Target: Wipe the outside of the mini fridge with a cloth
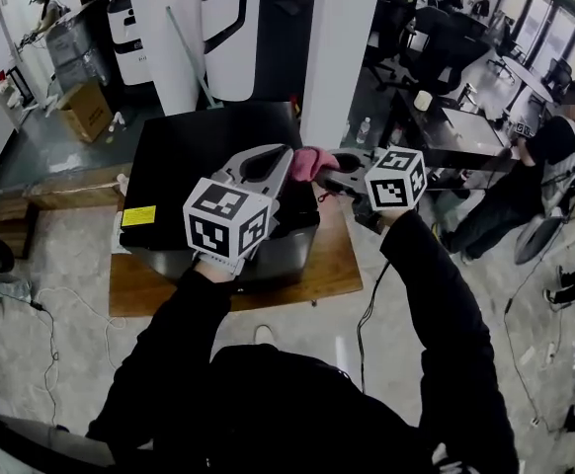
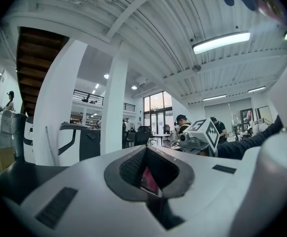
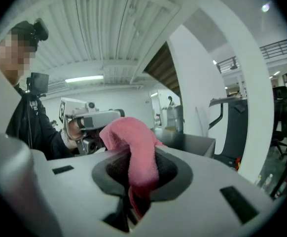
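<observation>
Slippage risk: pink cloth (image 3: 133, 142) sits clamped in the closed right gripper (image 1: 329, 179), only a sliver nipped by the closed left gripper (image 1: 289, 158), both held above the black mini fridge (image 1: 184, 166), so a mistimed release could drop it.

Even indoor lighting, ceiling tube lamp (image 2: 221, 42) glaring, strong fisheye bending in both gripper views (black vignetted corners), nearest foreground soft, head view sharp.

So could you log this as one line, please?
left gripper: shut on cloth | right gripper: shut on cloth | near mini fridge
</observation>
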